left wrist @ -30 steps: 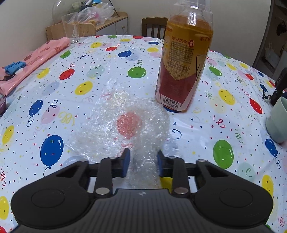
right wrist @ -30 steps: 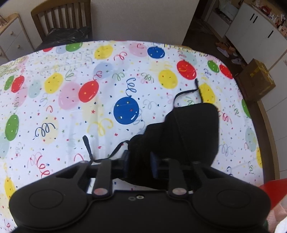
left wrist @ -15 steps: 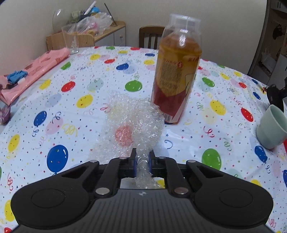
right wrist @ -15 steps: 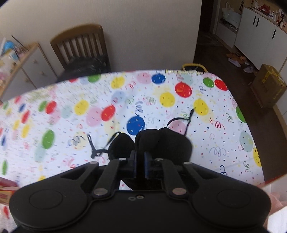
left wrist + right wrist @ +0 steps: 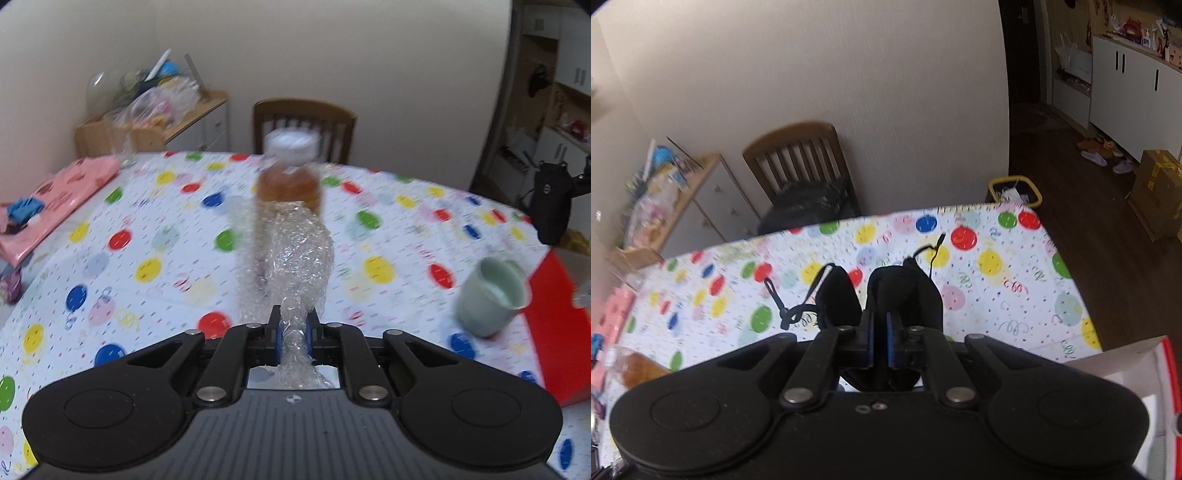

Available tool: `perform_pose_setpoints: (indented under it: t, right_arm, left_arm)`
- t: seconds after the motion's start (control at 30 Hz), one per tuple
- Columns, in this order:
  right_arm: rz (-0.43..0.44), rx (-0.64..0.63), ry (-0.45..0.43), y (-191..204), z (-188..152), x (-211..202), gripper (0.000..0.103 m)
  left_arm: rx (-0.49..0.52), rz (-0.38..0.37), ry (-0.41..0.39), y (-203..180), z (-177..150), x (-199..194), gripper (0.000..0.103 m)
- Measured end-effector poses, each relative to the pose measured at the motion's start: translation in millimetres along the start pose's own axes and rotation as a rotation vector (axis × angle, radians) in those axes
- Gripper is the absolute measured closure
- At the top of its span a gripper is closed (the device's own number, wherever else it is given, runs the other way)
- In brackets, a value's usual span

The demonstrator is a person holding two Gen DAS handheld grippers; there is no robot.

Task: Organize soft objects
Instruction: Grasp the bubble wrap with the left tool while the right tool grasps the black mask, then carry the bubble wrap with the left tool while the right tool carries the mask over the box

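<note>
My left gripper (image 5: pixel 293 325) is shut on a crumpled sheet of clear bubble wrap (image 5: pixel 295 254), which hangs off the balloon-print tablecloth (image 5: pixel 147 236) in front of a tea bottle (image 5: pixel 288 177). My right gripper (image 5: pixel 880 325) is shut on a black fabric pouch (image 5: pixel 908 291) with thin cords (image 5: pixel 790 310) dangling from it. The pouch is lifted above the table. In the left wrist view the same black pouch (image 5: pixel 550 203) hangs in the air at the far right.
A pale green cup (image 5: pixel 491 295) stands at the right beside a red box (image 5: pixel 557 325), whose red and white edge (image 5: pixel 1126 373) shows bottom right in the right wrist view. A pink bag (image 5: pixel 62 199) lies far left. A wooden chair (image 5: pixel 303 122) stands behind the table.
Both grippers closed on their items and rose from the table. The bubble wrap came up off the cloth, and the black pouch lifted with its cords now dangling.
</note>
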State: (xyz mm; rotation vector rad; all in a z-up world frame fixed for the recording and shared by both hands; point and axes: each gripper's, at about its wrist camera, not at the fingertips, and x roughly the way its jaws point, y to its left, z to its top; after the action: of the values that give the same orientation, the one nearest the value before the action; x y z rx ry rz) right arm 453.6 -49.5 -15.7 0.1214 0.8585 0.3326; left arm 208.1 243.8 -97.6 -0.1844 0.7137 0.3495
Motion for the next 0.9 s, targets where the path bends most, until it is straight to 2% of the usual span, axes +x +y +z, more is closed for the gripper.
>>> perform_pose_setpoints:
  t: [0.33, 0.47, 0.63, 0.9]
  right_arm:
    - [0.038, -0.008, -0.094, -35.4, -9.6, -85.9, 0.098]
    - [0.035, -0.009, -0.09, -54.4, -22.8, -103.6, 0.099]
    - [0.062, 0.003, -0.053, -74.1, -38.8, -106.9, 0.098]
    - [0.089, -0.022, 0.006, -70.5, -54.1, -85.9, 0.097]
  left_arm:
    - [0.101, -0.128, -0.091, -62.4, 20.3, -52.5, 0.092]
    - [0.141, -0.163, -0.118, -87.1, 23.3, -67.0, 0.092]
    - [0.196, -0.22, -0.126, -123.2, 20.8, -78.5, 0.092]
    - [0.233, -0.274, -0.099, -152.1, 4.9, -80.5, 0.092]
